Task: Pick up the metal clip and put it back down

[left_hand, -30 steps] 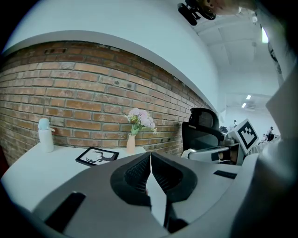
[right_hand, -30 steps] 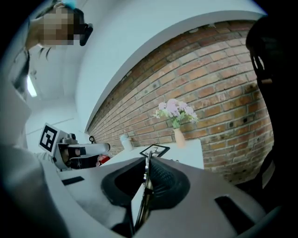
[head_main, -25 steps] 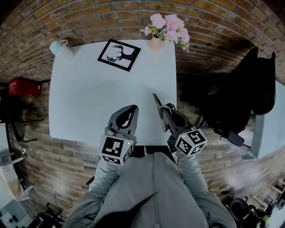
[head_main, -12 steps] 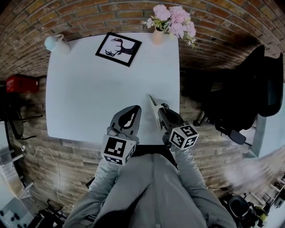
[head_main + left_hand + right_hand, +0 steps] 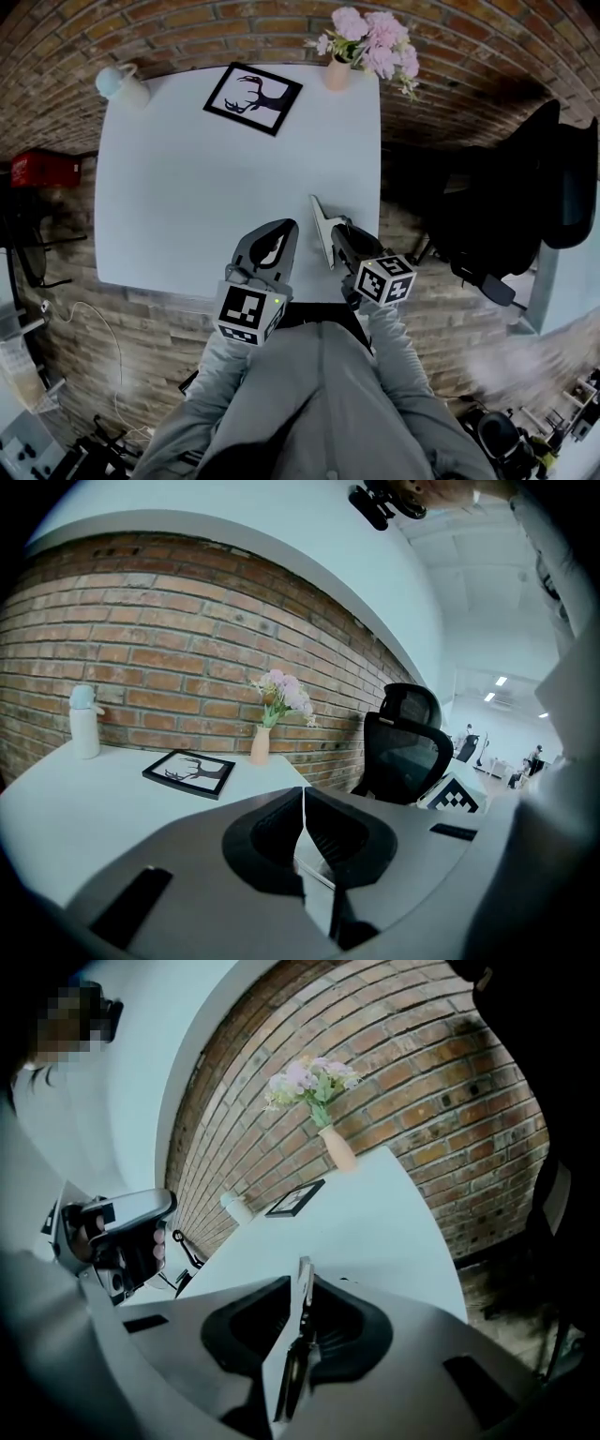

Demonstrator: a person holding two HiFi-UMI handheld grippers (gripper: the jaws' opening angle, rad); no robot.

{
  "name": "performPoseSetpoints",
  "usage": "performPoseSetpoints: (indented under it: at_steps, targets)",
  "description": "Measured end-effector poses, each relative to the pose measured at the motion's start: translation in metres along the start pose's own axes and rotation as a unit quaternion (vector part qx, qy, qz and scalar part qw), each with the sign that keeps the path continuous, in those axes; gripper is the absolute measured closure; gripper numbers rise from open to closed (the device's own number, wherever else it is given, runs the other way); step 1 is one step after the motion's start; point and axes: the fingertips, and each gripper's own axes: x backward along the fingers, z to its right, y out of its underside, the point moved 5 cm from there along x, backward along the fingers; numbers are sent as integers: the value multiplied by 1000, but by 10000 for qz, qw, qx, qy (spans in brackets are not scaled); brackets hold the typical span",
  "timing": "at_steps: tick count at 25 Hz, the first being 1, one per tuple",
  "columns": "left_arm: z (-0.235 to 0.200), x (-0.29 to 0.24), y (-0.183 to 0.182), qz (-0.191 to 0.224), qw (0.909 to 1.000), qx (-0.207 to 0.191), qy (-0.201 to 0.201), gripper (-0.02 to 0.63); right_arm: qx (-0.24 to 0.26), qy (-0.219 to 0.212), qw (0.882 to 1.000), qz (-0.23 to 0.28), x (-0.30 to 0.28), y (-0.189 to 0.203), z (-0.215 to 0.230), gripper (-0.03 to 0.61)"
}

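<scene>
The metal clip is half buried in the right tool, which pinches it at the table's near right edge; whether it touches the table is unclear. The left tool is pressed together, empty. The table's far edge carries 1 picture frame, vase and bottle.

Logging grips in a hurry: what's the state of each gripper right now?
Left gripper: closed, empty.
Right gripper: closed on the metal clip.
</scene>
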Motion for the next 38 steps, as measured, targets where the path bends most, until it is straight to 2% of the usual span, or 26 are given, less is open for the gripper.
performPoseSetpoints:
  at_steps: [3,14,21,28,34,38]
  targets:
    - [1,0,-1,11,10000,-8,15,584,-37,7,9999,-94,-2,-1,1,457]
    - [4,5,-4,89,10000,-41,8,584,-10,238,9996,120,7,-9,-2,416]
    - [6,11,-17,277,9995,-136,-33,584,210,345,9973,606,34,-40,-11,408]
    - [12,22,-37,523,9982,-274,-78,584,922,297,9896,1066,68,-82,-37,411]
    - [20,31,-58,827,9956,-419,-90,583,1762,263,9740,1401,101,-113,-62,438]
    - [27,38,-72,1041,9932,-502,-110,584,2062,195,9651,1602,124,-126,-73,468]
